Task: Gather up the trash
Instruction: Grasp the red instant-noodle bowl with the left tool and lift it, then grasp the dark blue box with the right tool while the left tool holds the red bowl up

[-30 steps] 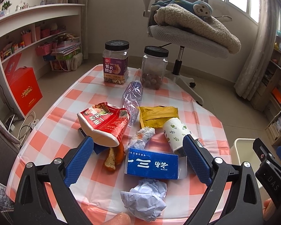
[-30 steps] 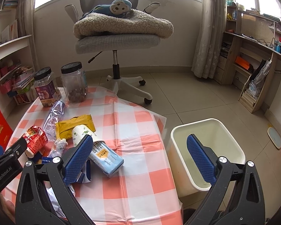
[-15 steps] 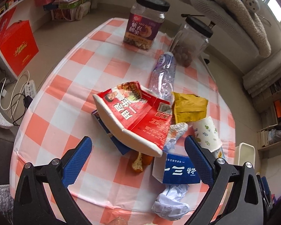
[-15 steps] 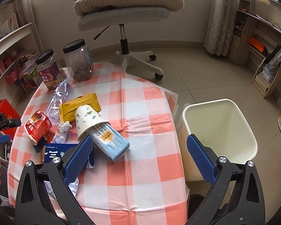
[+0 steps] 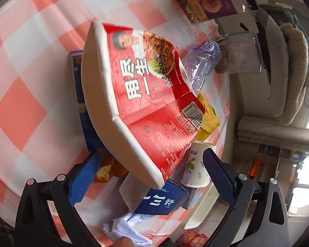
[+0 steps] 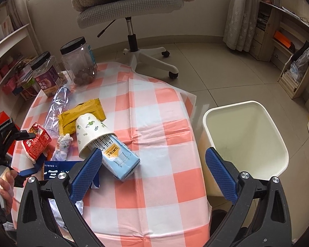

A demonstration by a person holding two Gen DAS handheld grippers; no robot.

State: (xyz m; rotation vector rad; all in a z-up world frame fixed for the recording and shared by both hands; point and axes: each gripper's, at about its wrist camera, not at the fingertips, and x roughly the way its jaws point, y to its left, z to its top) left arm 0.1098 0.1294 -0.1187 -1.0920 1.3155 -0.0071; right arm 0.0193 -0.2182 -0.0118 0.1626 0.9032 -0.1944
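Observation:
A red instant-noodle bowl (image 5: 144, 103) lies on its side on the checked tablecloth (image 5: 20, 94), resting on other trash. My left gripper (image 5: 152, 177) is open and close over it, with the bowl's lower rim between the two blue fingers, apart from both. Around the bowl lie a blue box (image 5: 164, 201), a paper cup (image 5: 195, 168), a yellow wrapper (image 5: 208, 119), a crushed plastic bottle (image 5: 199, 65) and crumpled paper (image 5: 125, 228). My right gripper (image 6: 153, 175) hangs open above the table's near edge, next to a light blue carton (image 6: 119, 158) stuck in the paper cup (image 6: 90, 133).
A white bin (image 6: 243, 140) stands on the floor right of the table. Two black-lidded jars (image 6: 80, 61) (image 6: 47, 76) stand at the table's far side. An office chair (image 6: 131, 4) with a blanket is behind. Shelves line both walls. A hand (image 6: 5, 185) shows at the left.
My left gripper has tilted down and closed in on the red bowl, which now fills its view. The right gripper has dipped forward over the table. Both stay open.

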